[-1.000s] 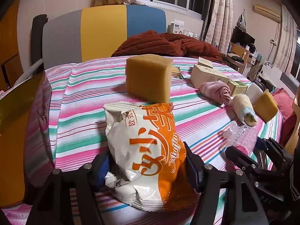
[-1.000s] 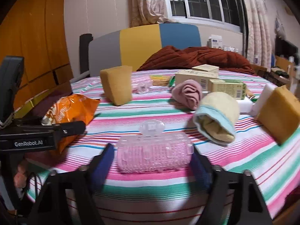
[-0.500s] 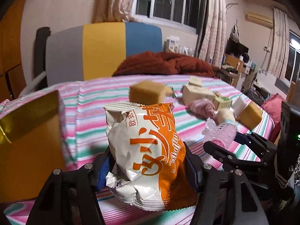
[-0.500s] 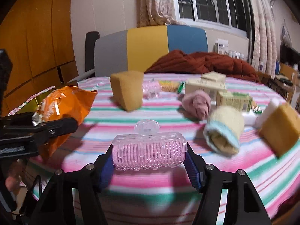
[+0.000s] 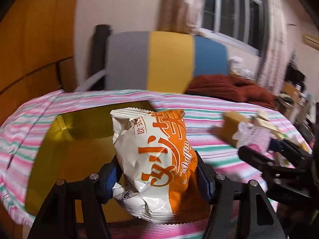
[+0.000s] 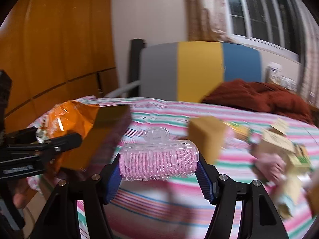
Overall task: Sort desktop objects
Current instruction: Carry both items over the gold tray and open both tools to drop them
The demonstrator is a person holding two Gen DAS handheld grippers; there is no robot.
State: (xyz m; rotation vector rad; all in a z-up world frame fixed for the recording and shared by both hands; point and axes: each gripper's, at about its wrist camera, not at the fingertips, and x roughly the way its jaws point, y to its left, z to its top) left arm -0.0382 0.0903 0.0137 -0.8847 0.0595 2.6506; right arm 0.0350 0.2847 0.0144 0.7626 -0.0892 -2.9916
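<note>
My left gripper (image 5: 157,177) is shut on an orange and white snack bag (image 5: 153,159), held upright above the striped cloth. Behind the bag lies an open gold box (image 5: 79,139) lined with the same striped pattern outside. My right gripper (image 6: 158,171) is shut on a pink hair roller clip (image 6: 158,163), held crosswise between the blue pads. In the right wrist view the left gripper (image 6: 59,141) with the snack bag (image 6: 71,117) shows at the left, beside the gold box (image 6: 105,133). In the left wrist view the right gripper (image 5: 265,149) with the roller (image 5: 257,135) appears at the right.
A yellow sponge block (image 6: 207,137) stands on the striped table (image 6: 159,111). To the right lie a pink rolled cloth (image 6: 269,163), cardboard boxes (image 6: 279,141) and blurred small items. A grey, yellow and blue headboard (image 6: 199,69) and a rust blanket (image 6: 259,97) sit behind.
Both grippers have risen off the cloth with their objects and swung left. The gold box has come into view behind the snack bag; the other items have slid rightward.
</note>
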